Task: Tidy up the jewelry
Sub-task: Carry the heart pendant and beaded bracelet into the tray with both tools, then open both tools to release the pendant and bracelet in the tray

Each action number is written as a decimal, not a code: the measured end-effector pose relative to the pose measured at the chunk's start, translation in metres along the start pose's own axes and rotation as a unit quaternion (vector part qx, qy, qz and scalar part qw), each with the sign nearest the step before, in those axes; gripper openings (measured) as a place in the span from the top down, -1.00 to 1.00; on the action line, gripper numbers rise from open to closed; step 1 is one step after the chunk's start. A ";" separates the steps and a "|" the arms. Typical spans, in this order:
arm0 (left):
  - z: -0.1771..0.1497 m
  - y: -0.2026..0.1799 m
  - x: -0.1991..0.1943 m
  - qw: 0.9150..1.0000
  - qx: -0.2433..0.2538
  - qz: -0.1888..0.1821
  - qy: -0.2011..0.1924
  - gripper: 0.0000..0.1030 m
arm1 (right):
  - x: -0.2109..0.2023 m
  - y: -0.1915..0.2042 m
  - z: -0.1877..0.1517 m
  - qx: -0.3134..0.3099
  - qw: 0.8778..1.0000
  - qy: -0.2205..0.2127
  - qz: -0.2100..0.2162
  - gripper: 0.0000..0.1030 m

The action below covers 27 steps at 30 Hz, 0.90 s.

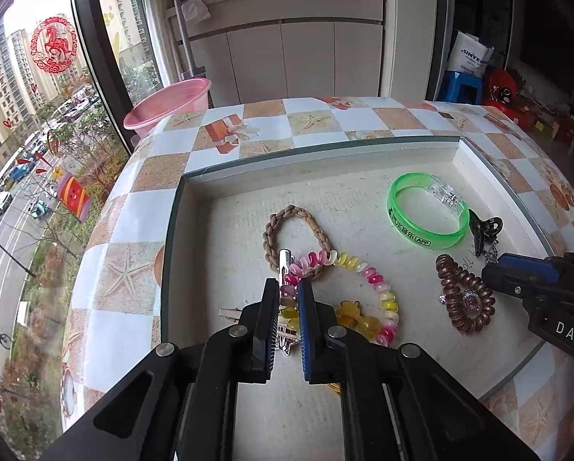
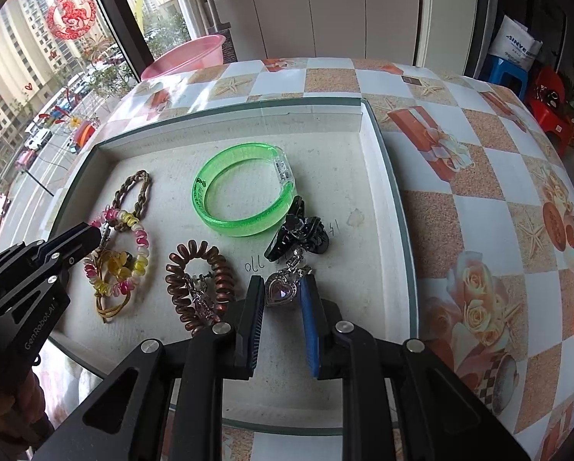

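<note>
The left gripper (image 1: 288, 309) has its fingers nearly together around a silver metal hair clip (image 1: 285, 269) that lies under the pink-and-yellow spiral hair tie (image 1: 363, 296) — the pads look pressed on the clip's flat body, a clenched grip. The clip is stiff, light and smooth, so it could slip or twist; taking it across the flat sides near its middle seems safest, and the coil draped over it may drag along.

The right gripper (image 2: 283, 292) has its fingers narrowly parted on either side of a heart-shaped pendant (image 2: 281, 290), with no clear gap at the pads, so I judge it grasped. The pendant is small, hard and faceted, and hangs by a short chain from a black claw clip (image 2: 298, 236) — lifting one will probably pull the other.

Beyond lie a brown spiral hair tie (image 2: 200, 280), a braided cord loop (image 1: 294, 230) and a rigid green bangle (image 2: 244, 192), all in the shallow white tray (image 1: 194, 230) on the checked surface (image 1: 271, 123).
</note>
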<state>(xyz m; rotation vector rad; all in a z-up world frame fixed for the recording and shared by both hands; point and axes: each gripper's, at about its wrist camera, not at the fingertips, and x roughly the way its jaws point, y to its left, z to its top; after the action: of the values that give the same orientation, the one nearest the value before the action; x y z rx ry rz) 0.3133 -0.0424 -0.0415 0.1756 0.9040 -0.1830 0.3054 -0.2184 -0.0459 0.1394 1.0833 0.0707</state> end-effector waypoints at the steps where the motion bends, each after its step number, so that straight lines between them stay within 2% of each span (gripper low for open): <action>1: 0.000 0.000 0.000 1.000 -0.001 0.000 0.001 0.55 | 0.000 0.000 0.000 0.002 1.000 0.001 0.005 0.43; 2: 0.000 0.000 -0.001 1.000 -0.002 -0.001 0.000 0.55 | 0.000 -0.001 0.001 0.006 1.000 0.002 0.010 0.18; 4: 0.000 0.001 -0.003 1.000 -0.003 -0.001 -0.003 0.55 | -0.003 -0.002 0.001 0.010 1.000 -0.001 0.011 -0.09; 9: 0.001 0.002 -0.012 1.000 -0.006 0.000 -0.014 0.55 | -0.017 -0.004 0.002 0.026 0.999 -0.023 0.032 -0.12; 11: 0.001 0.002 -0.017 1.000 -0.005 0.000 -0.020 0.55 | -0.024 -0.006 0.003 0.035 0.998 -0.031 0.040 -0.26; 13: 0.002 0.000 -0.020 1.000 -0.003 0.000 -0.023 0.55 | -0.031 -0.008 0.004 0.041 0.997 -0.038 0.044 -0.30; 27: 0.007 -0.001 -0.032 0.999 -0.010 -0.004 -0.030 0.54 | -0.071 -0.019 -0.002 0.066 0.994 -0.076 0.047 -0.30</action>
<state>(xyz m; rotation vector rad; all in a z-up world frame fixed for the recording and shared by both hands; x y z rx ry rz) 0.2991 -0.0428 -0.0116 0.1478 0.8463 -0.1863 0.2700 -0.2458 0.0127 0.3113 0.9284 0.0724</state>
